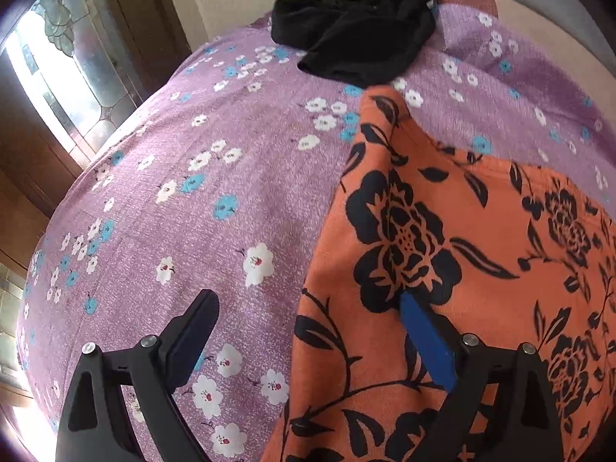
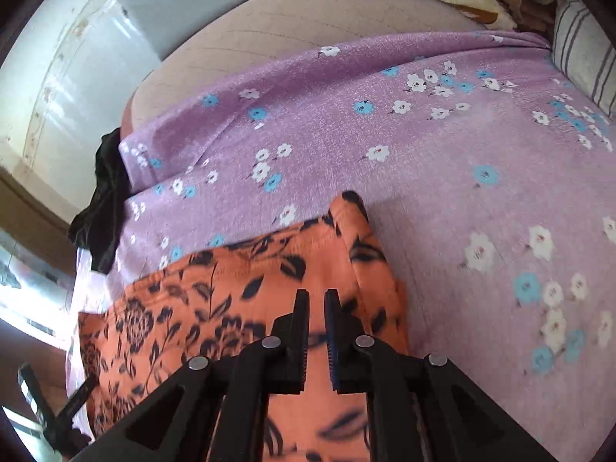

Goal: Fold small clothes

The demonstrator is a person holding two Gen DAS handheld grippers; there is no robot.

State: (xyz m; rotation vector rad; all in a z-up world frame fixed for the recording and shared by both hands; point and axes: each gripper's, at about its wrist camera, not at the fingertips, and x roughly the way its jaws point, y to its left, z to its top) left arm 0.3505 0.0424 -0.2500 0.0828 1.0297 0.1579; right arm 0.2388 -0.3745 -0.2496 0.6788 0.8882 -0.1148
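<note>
An orange garment with black flowers [image 1: 442, 250] lies on the purple flowered bedsheet [image 1: 184, 200]. My left gripper [image 1: 312, 315] is open wide at the garment's left edge; its left finger is over bare sheet, its right finger [image 1: 427, 342] partly under a raised fold of the cloth. In the right wrist view the same garment [image 2: 238, 300] lies below my right gripper [image 2: 316, 304], whose fingers stand nearly shut with a thin gap over the cloth's right part. I cannot tell if cloth is pinched between them.
A crumpled black garment [image 1: 358, 27] lies at the far end of the sheet, also in the right wrist view [image 2: 104, 200]. Bare mattress [image 2: 292, 34], pillows [image 2: 581, 57] and a wall lie beyond. A window and wooden frame [image 1: 57, 57] are at left.
</note>
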